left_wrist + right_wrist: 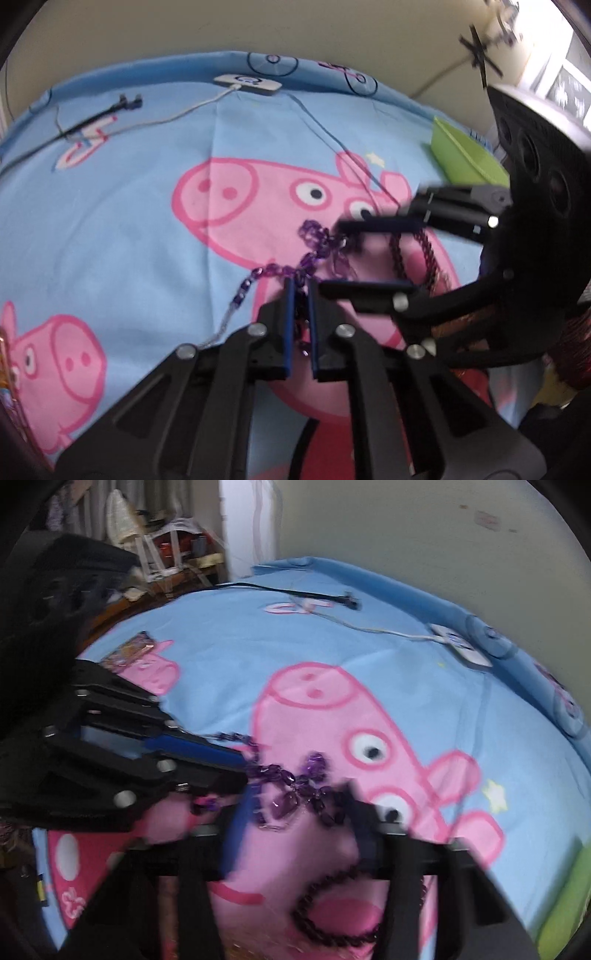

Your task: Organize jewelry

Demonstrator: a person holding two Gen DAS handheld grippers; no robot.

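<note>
Pig-print blue sheet (147, 229) against cream wall (129, 29)

A light-blue cartoon-pig sheet (147, 192) covers the bed. Behind it rises a plain cream wall (295, 26). Left of the bed stands cluttered wooden furniture (173, 561) (contents blurred), by pale curtains (88, 502).

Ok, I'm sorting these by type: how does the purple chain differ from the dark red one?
The purple chain has chunky translucent links; the dark red chain is a fine, opaque twist. The purple chain is bunched in a tangle, the dark red chain lies in an open loop. Both are on the bedsheet.
</note>
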